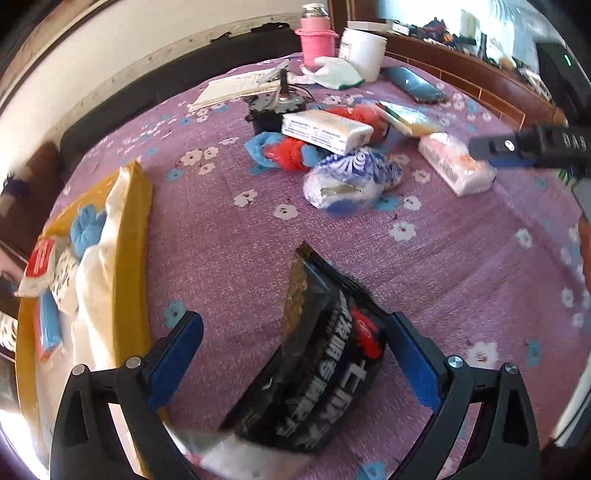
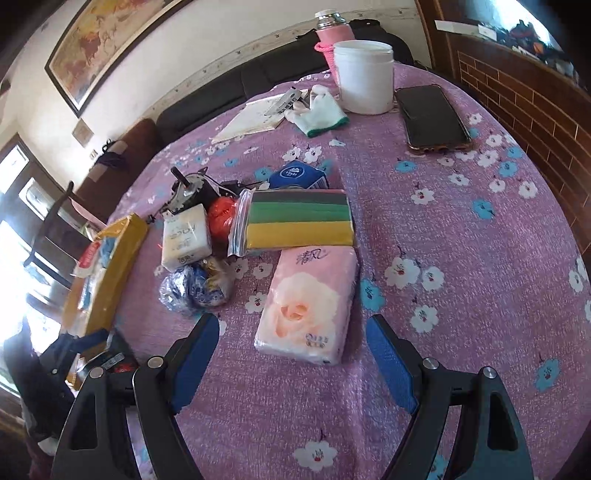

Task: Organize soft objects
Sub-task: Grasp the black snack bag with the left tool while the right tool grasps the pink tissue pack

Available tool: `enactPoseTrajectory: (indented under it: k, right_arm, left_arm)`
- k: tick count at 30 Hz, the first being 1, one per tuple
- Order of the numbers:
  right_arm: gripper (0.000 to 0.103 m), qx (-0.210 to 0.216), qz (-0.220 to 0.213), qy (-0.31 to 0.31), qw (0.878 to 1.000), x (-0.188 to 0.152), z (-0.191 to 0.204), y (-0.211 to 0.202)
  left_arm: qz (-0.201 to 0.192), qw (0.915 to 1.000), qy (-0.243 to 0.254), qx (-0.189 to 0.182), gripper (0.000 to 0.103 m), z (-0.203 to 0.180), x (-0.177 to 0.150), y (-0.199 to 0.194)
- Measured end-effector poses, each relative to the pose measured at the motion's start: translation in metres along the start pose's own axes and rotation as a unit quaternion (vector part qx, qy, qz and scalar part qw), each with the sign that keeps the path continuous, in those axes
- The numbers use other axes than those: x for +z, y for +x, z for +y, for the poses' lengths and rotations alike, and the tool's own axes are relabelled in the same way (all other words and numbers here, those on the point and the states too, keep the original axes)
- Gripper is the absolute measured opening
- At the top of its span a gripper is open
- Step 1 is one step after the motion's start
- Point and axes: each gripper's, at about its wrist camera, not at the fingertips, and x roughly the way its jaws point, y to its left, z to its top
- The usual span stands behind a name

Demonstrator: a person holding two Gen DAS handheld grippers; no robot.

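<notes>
My left gripper (image 1: 295,332) is open around a black snack packet (image 1: 325,365) that lies on the purple flowered cloth; its right pad is near or touching the packet, the left pad is apart. A yellow tray (image 1: 135,236) with a blue cloth, white cloth and packets sits to its left. My right gripper (image 2: 293,336) is open, just short of a pink tissue pack (image 2: 308,302); it also shows in the left wrist view (image 1: 456,164). Beyond the tissue pack lie a bag of green and yellow sponges (image 2: 297,221), a white tissue pack (image 2: 186,236) and a blue-white plastic bag (image 2: 194,290).
At the table's far side stand a white jar (image 2: 365,75), a pink bottle (image 2: 332,29), a white glove (image 2: 317,110), a phone (image 2: 434,116) and papers (image 2: 255,118). A small motor with wires (image 2: 188,190) lies near the pile. The yellow tray (image 2: 107,266) is at the left edge.
</notes>
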Motion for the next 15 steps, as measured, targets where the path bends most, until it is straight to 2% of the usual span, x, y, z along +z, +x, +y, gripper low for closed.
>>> enactPoseTrajectory:
  k: [5, 6, 7, 9, 10, 11, 12, 13, 15]
  right_arm:
    - [0.085, -0.028, 0.006, -0.027, 0.999, 0.005, 0.019, 0.02]
    - [0.085, -0.035, 0.008, -0.033, 0.999, 0.006, 0.022, 0.024]
    - [0.085, -0.042, 0.011, -0.037, 0.998, 0.007, 0.024, 0.028]
    - [0.085, -0.055, 0.016, -0.04, 0.998, 0.008, 0.027, 0.034]
    - [0.085, -0.061, 0.018, -0.041, 0.997, 0.008, 0.028, 0.037]
    - [0.085, -0.067, 0.019, -0.04, 0.997, 0.008, 0.029, 0.039]
    - [0.084, -0.075, 0.021, -0.04, 0.996, 0.008, 0.029, 0.042]
    - [0.079, -0.081, 0.022, -0.04, 0.996, 0.008, 0.03, 0.043]
    - [0.063, -0.105, 0.02, -0.052, 0.993, 0.007, 0.033, 0.043]
  left_arm:
    - [0.009, 0.9998, -0.005, -0.02, 0.098, -0.002, 0.0, 0.008]
    - [0.009, 0.9996, -0.005, -0.025, 0.094, -0.003, -0.001, 0.007]
    - [0.007, 0.9994, -0.008, -0.033, 0.089, -0.002, -0.001, 0.006]
    - [0.008, 0.9982, -0.017, -0.058, 0.057, -0.001, -0.002, 0.003]
    - [0.007, 0.9977, -0.024, -0.063, 0.052, 0.0, -0.003, 0.0]
    - [0.005, 0.9973, -0.029, -0.067, 0.039, 0.001, -0.003, -0.003]
    - [0.002, 0.997, -0.034, -0.07, 0.038, 0.002, -0.004, -0.005]
    - [-0.001, 0.9969, -0.037, -0.07, 0.038, 0.002, -0.004, -0.007]
    - [-0.005, 0.9961, -0.047, -0.075, 0.038, 0.004, -0.005, -0.01]
